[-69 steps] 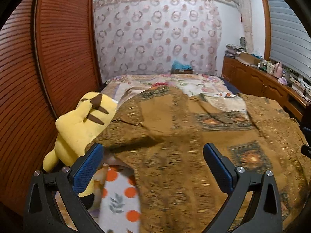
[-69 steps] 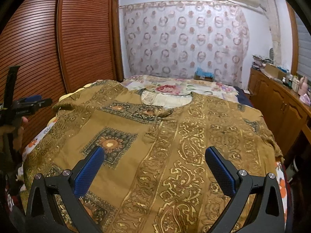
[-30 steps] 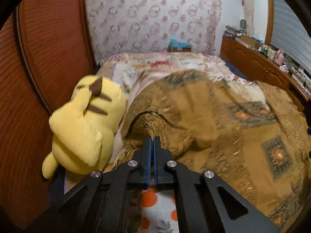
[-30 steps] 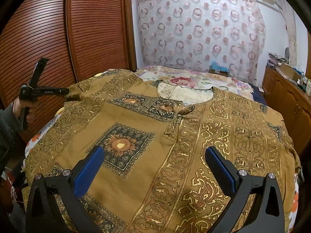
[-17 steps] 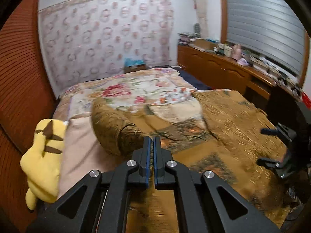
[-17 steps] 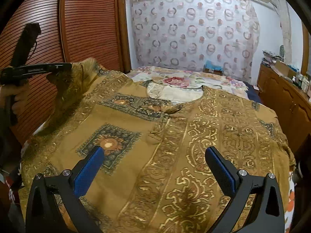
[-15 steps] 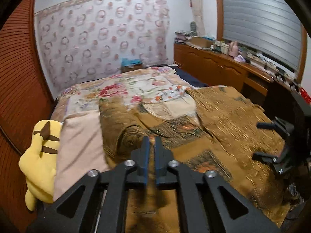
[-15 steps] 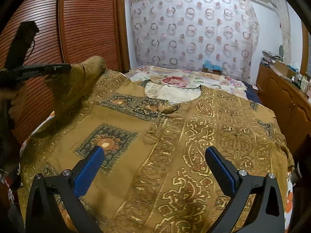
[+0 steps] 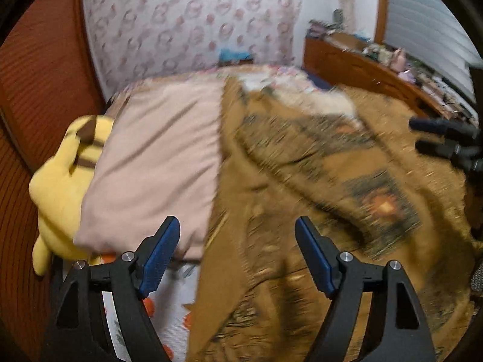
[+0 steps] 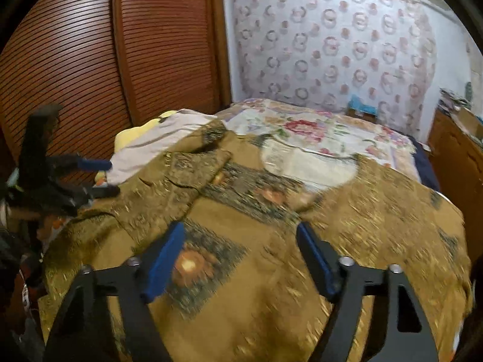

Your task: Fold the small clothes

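Observation:
A brown and gold patterned shirt (image 10: 302,241) lies spread over the bed, blurred by motion. Its left sleeve (image 10: 193,163) is folded in onto the front. My left gripper (image 9: 237,253) hovers over the shirt's left edge (image 9: 229,211); its jaws are opening and nothing is between the pads. From the right wrist view the left gripper (image 10: 99,178) is at the left, apart from the cloth. My right gripper (image 10: 240,259) hangs above the shirt's front, jaws closing with no cloth pinched. In the left wrist view it (image 9: 440,141) shows at the right edge.
A pink pillow (image 9: 157,157) and a yellow plush toy (image 9: 60,181) lie at the bed's left side against a slatted wooden wardrobe (image 10: 90,45). A floral bedspread (image 10: 317,129) covers the far half. A wooden cabinet (image 9: 362,69) runs along the right.
The left gripper, shut on the sleeve, carried it up and over onto the shirt's front, then opened and let it go. The right gripper's jaws have narrowed, and it has shifted over the shirt.

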Demonstrator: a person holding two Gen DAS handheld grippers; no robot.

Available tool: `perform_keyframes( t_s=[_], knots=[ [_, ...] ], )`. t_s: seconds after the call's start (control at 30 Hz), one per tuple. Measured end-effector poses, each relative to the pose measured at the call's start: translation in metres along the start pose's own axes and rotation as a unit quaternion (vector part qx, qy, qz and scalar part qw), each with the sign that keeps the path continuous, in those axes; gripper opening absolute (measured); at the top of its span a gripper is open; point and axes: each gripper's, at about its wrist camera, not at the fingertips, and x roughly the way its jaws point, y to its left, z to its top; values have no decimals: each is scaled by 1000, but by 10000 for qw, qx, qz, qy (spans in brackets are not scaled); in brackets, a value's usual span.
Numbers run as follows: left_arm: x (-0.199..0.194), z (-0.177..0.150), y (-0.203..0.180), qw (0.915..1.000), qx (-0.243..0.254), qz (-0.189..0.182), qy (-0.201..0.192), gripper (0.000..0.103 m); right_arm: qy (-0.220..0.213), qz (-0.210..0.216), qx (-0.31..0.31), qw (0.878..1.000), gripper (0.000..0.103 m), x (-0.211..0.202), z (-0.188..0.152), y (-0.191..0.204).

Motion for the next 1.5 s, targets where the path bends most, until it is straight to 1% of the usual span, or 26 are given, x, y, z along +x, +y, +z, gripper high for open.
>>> perform_keyframes(
  t_s=[0.03, 0.13, 0.27, 0.37, 0.53, 0.57, 0.67, 0.7, 0.73, 0.77, 0.8, 0.83, 0.87, 0.9, 0.97, 1.0, 1.07, 1.1, 1.17, 1.23, 1.27, 1.33, 1.37, 1.4, 1.43, 1.5],
  knots=[
    [7, -5, 4, 9999, -45, 42, 101, 79, 44, 63, -66, 9999, 59, 9, 7, 3],
    [19, -10, 9, 9996, -94, 93, 266, 79, 151, 236, -225, 9994, 57, 36, 22, 8],
    [18, -12, 7, 9997, -27, 112, 221, 80, 240, 417, -345, 9982, 57, 68, 33, 12],
    [21, -13, 8, 9997, -28, 81, 246, 87, 391, 551, -420, 9968, 57, 92, 36, 18],
    [21, -13, 9, 9996, -61, 81, 261, 90, 717, 745, -568, 9930, 56, 133, 41, 31],
    [21, -13, 9, 9996, -66, 90, 272, 93, 783, 809, -607, 9918, 56, 140, 41, 34],
    [22, -14, 12, 9995, -125, 56, 289, 94, 1009, 758, -838, 9885, 56, 156, 44, 43],
    [23, -14, 13, 9995, -121, 59, 288, 94, 1098, 663, -915, 9875, 52, 162, 44, 47],
    [23, -14, 14, 9995, -115, 64, 284, 94, 1154, 572, -966, 9869, 45, 166, 45, 49],
    [23, -14, 15, 9995, -114, 66, 283, 94, 1187, 479, -1008, 9866, 42, 170, 45, 50],
    [23, -14, 15, 9995, -118, 61, 283, 94, 1170, 428, -1044, 9867, 36, 172, 44, 49],
    [23, -14, 16, 9995, -119, 59, 281, 94, 1152, 431, -1088, 9864, 29, 172, 44, 50],
    [23, -14, 15, 9995, -118, 60, 280, 94, 1137, 399, -1151, 9860, 15, 172, 43, 50],
    [23, -14, 14, 9995, -118, 63, 281, 94, 1120, 377, -1170, 9861, 9, 173, 42, 50],
    [23, -15, 15, 9995, -117, 64, 283, 94, 1037, 347, -1115, 9877, 6, 170, 43, 47],
    [23, -14, 14, 9995, -119, 62, 282, 94, 945, 234, -1052, 9897, 6, 164, 44, 42],
    [23, -14, 14, 9995, -120, 64, 284, 95, 764, 146, -854, 9933, 6, 145, 46, 28],
    [23, -14, 14, 9995, -127, 74, 291, 97, 716, 158, -721, 9947, 6, 138, 46, 21],
    [24, -14, 16, 9993, -182, 78, 327, 100, 686, 148, -439, 9966, 6, 124, 43, 4],
    [25, -14, 15, 9993, -171, 80, 335, 101, 706, 24, -364, 9968, 6, 114, 38, -6],
    [25, -14, 15, 9993, -167, 82, 336, 101, 707, -68, -337, 9969, 9, 110, 35, -13],
    [25, -14, 15, 9993, -170, 78, 337, 101, 686, -217, -347, 9968, 29, 101, 28, -17],
    [25, -14, 14, 9993, -168, 80, 337, 101, 678, -288, -361, 9966, 35, 98, 26, -17],
    [25, -14, 14, 9993, -167, 82, 337, 101, 667, -368, -362, 9964, 45, 94, 22, -21],
    [25, -14, 14, 9993, -169, 80, 338, 101, 669, -461, -350, 9961, 50, 90, 17, -25],
    [25, -14, 14, 9993, -168, 81, 337, 101, 711, -575, -312, 9953, 52, 84, 8, -32]
  ],
)
